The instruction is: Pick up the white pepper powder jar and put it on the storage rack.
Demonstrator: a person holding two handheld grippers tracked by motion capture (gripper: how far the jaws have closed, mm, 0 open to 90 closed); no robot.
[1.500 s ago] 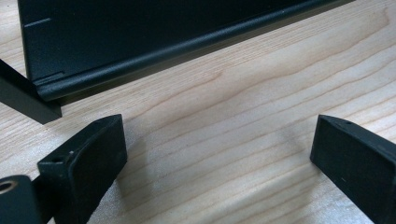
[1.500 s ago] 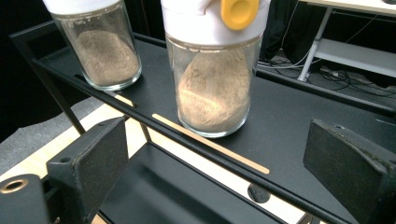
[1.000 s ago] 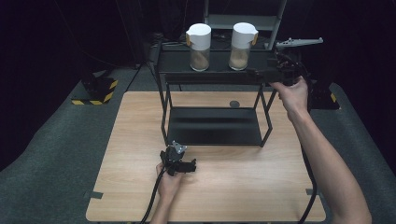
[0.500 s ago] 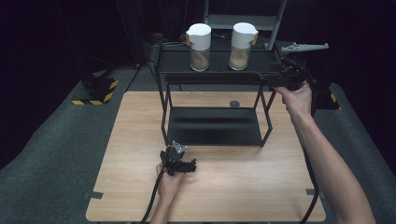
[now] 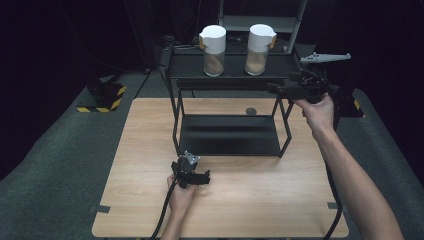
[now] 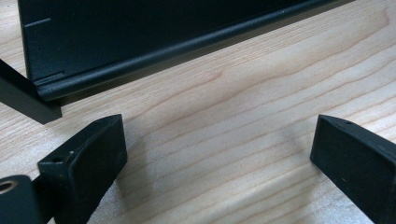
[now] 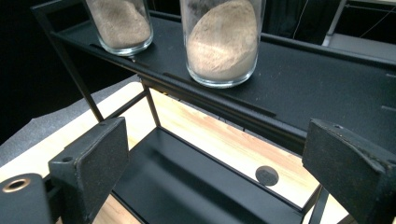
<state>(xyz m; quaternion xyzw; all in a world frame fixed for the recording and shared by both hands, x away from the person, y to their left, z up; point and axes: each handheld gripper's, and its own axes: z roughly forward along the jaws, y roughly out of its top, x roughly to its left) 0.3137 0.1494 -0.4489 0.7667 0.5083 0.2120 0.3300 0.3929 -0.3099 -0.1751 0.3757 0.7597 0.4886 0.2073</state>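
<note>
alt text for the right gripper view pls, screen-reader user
Right gripper, jaws open and empty, faces two glass jars of tan powder, the nearer jar and farther jar, standing on a black rack's top shelf. The lower shelf and wooden table lie beneath.

Both forearms were bare, with no sleeves. Each tool was black: the left tool (image 5: 192,175) carried a grey three-cornered plate and trailed a thick black cable. The right tool (image 5: 292,88) had blocky, matte, rough-textured jaws with small holes.
</note>
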